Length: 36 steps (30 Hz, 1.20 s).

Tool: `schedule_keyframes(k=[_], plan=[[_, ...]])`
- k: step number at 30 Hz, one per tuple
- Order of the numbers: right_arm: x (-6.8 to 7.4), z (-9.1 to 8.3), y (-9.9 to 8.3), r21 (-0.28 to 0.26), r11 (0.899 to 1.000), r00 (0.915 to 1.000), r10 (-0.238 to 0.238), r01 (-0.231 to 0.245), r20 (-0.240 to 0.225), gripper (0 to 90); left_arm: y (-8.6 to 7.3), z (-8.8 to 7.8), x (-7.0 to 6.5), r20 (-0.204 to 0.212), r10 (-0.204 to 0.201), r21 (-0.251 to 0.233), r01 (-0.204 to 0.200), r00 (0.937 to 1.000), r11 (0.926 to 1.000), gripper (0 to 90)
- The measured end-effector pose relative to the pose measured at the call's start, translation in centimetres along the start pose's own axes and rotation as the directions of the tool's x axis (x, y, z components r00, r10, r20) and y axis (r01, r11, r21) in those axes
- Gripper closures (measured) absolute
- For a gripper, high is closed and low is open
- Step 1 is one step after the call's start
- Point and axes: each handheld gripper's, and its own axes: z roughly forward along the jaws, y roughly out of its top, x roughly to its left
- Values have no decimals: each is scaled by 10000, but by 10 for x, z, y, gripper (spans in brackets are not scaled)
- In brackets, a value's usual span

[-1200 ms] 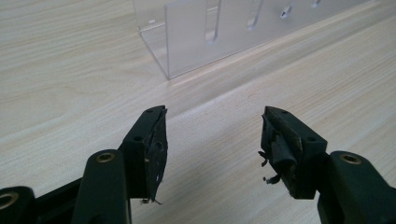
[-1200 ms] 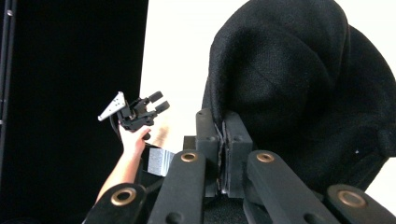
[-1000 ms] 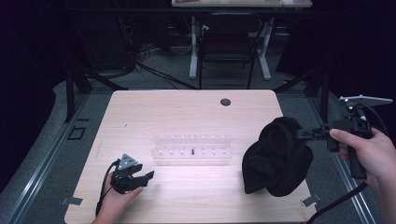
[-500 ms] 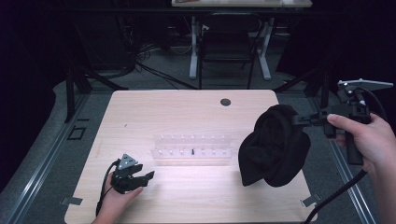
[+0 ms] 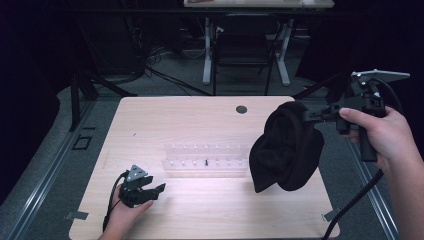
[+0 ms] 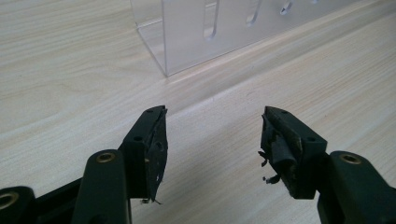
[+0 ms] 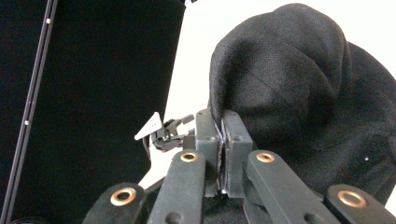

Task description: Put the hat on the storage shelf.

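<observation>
Right gripper (image 5: 306, 116) pinches the black hat (image 5: 286, 149) above the table's (image 5: 165, 120) 3 o'clock edge; left gripper (image 6: 212, 140) rests released at 7 o'clock

No readable text, label, brand, number or sign on anything in these views
</observation>
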Motion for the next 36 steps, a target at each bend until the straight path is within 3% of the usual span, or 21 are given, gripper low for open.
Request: schedule_keyframes(k=[20,26,36], plan=[[28,41,29,156,9995,9996,-283,284,-48,880,1,-1,1,44,13,-39,-13,10000,10000,413],[38,63,38,319,9985,9989,-459,456,90,880,1,-2,2,95,23,29,-24,10000,10000,413],[51,100,53,333,9984,9989,-453,457,-120,880,1,-3,3,184,-17,6,16,9998,10000,419]])
